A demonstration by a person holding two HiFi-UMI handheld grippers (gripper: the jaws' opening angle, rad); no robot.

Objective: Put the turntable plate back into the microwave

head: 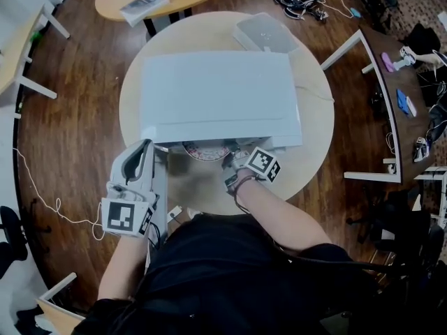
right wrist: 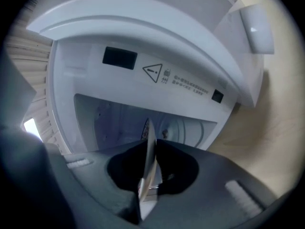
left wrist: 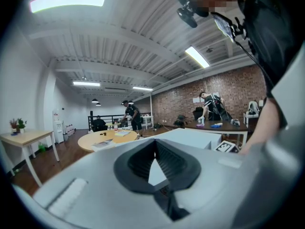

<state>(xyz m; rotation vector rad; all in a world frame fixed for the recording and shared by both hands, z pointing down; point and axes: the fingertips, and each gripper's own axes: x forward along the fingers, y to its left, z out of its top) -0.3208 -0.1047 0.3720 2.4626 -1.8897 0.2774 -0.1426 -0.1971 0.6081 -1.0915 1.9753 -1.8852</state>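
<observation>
White microwave (head: pixel 220 96) mouth, plate (head: pixel 206 150) rim clenched in right tool (right wrist: pixel 147 144); left tool (left wrist: pixel 153 144) closed.

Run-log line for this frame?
right hand-held gripper: shut on turntable plate | placement: partly inside microwave | left hand-held gripper: shut, empty

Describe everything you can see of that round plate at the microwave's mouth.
The turntable plate is a thin round disc, pale with a reddish pattern on its face; whether it is glass or ceramic is unclear. It lies roughly level, partway into the open white microwave, its far part hidden under the oven's top. The right tongs are shut on its near rim, so their camera sees it edge-on as a pale sliver. Whether it rests on the oven floor cannot be seen.
</observation>
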